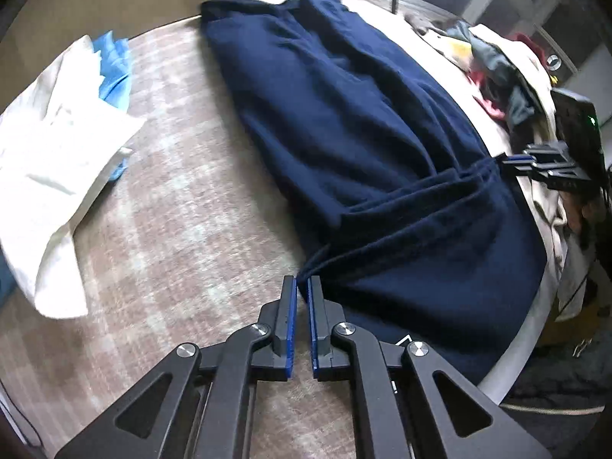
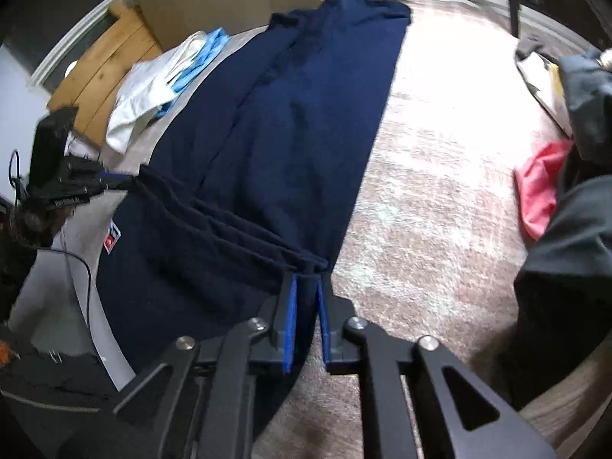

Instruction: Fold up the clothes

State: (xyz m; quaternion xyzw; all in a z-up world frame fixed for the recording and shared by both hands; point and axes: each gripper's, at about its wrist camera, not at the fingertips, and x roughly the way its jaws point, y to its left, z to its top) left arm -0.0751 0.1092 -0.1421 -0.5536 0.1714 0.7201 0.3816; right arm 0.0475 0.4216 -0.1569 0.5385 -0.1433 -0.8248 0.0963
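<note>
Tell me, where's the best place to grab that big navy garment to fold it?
At its two side edges, where the navy garment is already pinched: left gripper on one edge, right gripper on the opposite one. It lies long and flat on the table, so coming in low from each side probably lifts an even fold line.
</note>
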